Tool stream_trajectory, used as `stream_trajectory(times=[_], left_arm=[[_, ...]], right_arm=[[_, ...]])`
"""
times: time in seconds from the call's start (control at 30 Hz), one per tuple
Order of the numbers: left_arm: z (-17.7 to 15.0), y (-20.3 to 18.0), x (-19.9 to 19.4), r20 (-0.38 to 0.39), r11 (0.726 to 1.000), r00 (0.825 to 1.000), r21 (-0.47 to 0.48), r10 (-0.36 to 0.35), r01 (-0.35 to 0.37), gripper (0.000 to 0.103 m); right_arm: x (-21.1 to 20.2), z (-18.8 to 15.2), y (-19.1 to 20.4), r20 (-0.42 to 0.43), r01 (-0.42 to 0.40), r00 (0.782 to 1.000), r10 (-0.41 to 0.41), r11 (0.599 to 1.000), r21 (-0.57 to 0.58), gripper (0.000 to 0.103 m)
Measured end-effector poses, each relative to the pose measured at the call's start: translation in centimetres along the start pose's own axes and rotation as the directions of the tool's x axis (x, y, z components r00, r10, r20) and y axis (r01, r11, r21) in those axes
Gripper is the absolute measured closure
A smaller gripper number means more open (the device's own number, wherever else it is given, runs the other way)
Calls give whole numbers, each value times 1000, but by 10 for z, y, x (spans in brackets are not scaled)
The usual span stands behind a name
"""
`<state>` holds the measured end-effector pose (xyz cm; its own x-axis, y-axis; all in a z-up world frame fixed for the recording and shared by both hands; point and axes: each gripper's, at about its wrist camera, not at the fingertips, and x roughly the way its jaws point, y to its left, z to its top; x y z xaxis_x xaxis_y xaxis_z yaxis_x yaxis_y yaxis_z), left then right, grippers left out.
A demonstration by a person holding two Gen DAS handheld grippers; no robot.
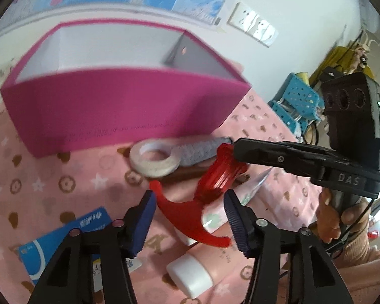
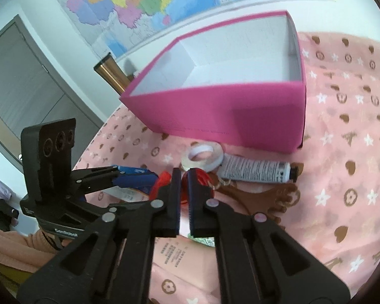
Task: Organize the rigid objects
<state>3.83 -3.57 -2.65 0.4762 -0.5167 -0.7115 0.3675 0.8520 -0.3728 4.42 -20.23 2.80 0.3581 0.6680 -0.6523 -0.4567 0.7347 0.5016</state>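
A red translucent plastic tool with a ribbed handle and curved base [image 1: 205, 197] is held in the air above the pink cloth. My right gripper [image 2: 184, 177] is shut on its handle tip; in the left wrist view the right gripper [image 1: 236, 149] pinches the handle's far end. My left gripper [image 1: 190, 202] is open, its blue pads on either side of the red tool's base, not touching. An open pink box [image 1: 119, 111], white inside and empty, stands behind; it also shows in the right wrist view [image 2: 230, 111].
On the cloth lie a white tape roll [image 1: 153, 160], a grey-white tube [image 2: 255, 171], a brown foot-shaped scratcher [image 2: 265, 200], a pink bottle with white cap [image 1: 190, 276], and a blue card [image 1: 63, 238]. A wall with a map is behind the box.
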Motion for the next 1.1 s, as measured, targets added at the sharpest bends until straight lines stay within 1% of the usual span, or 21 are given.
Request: stream_trajectory(times=[0.07, 0.13, 0.2, 0.3, 0.4, 0.5, 0.57, 0.7, 0.8, 0.87, 0.9, 0.93, 0.97, 1.0, 1.1], left_arm=[[4, -3, -3, 12, 1000, 1000, 13, -16, 16, 48], [7, -6, -4, 21, 1000, 1000, 23, 13, -14, 48], [7, -3, -4, 25, 1000, 999, 12, 22, -22, 48], [5, 6, -6, 23, 1000, 1000, -16, 9, -9, 44], [2, 12, 3, -27, 999, 999, -28, -47, 46, 41], [0, 11, 11, -51, 998, 997, -26, -50, 48, 41], [1, 10, 16, -62, 996, 995, -31, -82, 80, 41], [2, 11, 28, -84, 993, 990, -49, -115, 111, 40], [0, 15, 28, -90, 994, 991, -53, -97, 92, 40], [-2, 16, 28, -96, 994, 991, -60, -91, 86, 40], [-3, 16, 29, -99, 995, 991, -59, -86, 81, 40], [-4, 16, 28, -99, 995, 992, -58, -84, 79, 39], [-5, 16, 28, -99, 995, 991, -58, -87, 82, 38], [-5, 16, 27, -102, 994, 990, -59, -95, 90, 38], [-5, 15, 29, -107, 994, 990, -58, -97, 91, 38]], right_arm=[[-2, 3, 3, 12, -3, 1000, 3, 1000, -10, 97], [-1, 6, 5, 18, -4, 1000, 4, 1000, -16, 97], [-3, 7, 2, 28, -11, 1000, 11, 1000, -8, 98], [-6, 7, -2, 42, -21, 999, 21, 1000, 10, 98], [-11, 9, -5, 56, -31, 998, 30, 999, 21, 98], [-13, 10, -4, 64, -40, 997, 39, 999, 24, 99], [-12, 11, -3, 68, -39, 997, 37, 999, 23, 99], [-13, 12, -3, 74, -45, 996, 43, 999, 26, 100], [-10, 12, -8, 66, -30, 997, 27, 999, 44, 99], [-8, 8, -16, 52, -4, 999, 0, 998, 65, 98], [-7, 6, -20, 44, 24, 999, -27, 997, 71, 95], [-5, 3, -23, 32, 47, 998, -49, 996, 75, 86], [-3, 0, -27, 15, 64, 998, -65, 995, 80, 80], [-1, -2, -29, 3, 79, 997, -80, 994, 78, 71], [8, -6, -30, -42, 77, 996, -74, 995, 63, 71]])
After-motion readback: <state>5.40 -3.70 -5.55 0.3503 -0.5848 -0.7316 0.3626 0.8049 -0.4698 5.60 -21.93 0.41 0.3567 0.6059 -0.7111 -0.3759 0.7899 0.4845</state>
